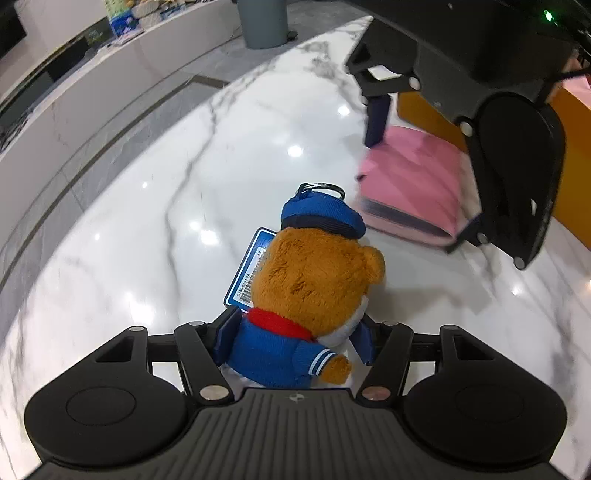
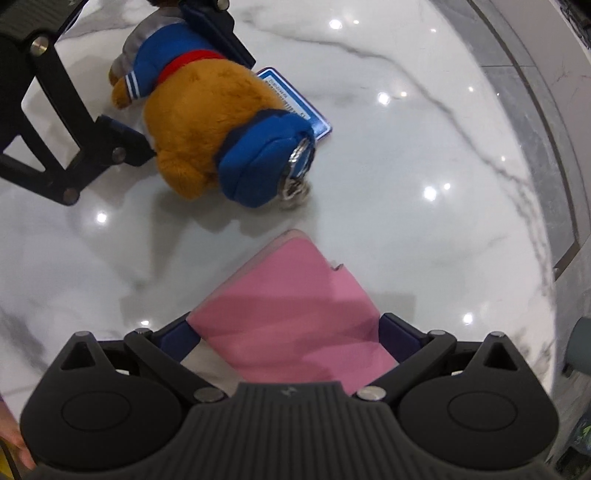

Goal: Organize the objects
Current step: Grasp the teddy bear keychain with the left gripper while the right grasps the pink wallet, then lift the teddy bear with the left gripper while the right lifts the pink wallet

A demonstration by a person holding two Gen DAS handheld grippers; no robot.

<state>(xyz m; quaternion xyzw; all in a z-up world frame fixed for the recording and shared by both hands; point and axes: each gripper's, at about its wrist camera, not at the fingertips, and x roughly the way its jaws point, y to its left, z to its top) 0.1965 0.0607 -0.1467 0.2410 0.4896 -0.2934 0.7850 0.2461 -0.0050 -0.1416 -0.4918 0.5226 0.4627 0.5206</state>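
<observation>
A brown teddy bear (image 1: 317, 273) in a blue cap and blue jacket, with a key ring (image 1: 321, 186) on the cap, lies on the white marble table (image 1: 184, 184). My left gripper (image 1: 295, 338) points steeply down with the bear's torso between its fingers, and both pads touch the jacket. The bear (image 2: 192, 122) and the left gripper (image 2: 192, 103) also show in the right wrist view. A pink book (image 2: 288, 295) sits between the fingers of my right gripper (image 2: 288, 332), whose pads meet its two edges. In the left wrist view the book (image 1: 413, 177) is blurred.
A blue barcode tag (image 1: 247, 273) lies partly under the bear. An orange box (image 1: 424, 110) stands behind the book. A grey bin (image 1: 262, 22) and a long white counter (image 1: 92, 92) with packets lie beyond the table's curved edge.
</observation>
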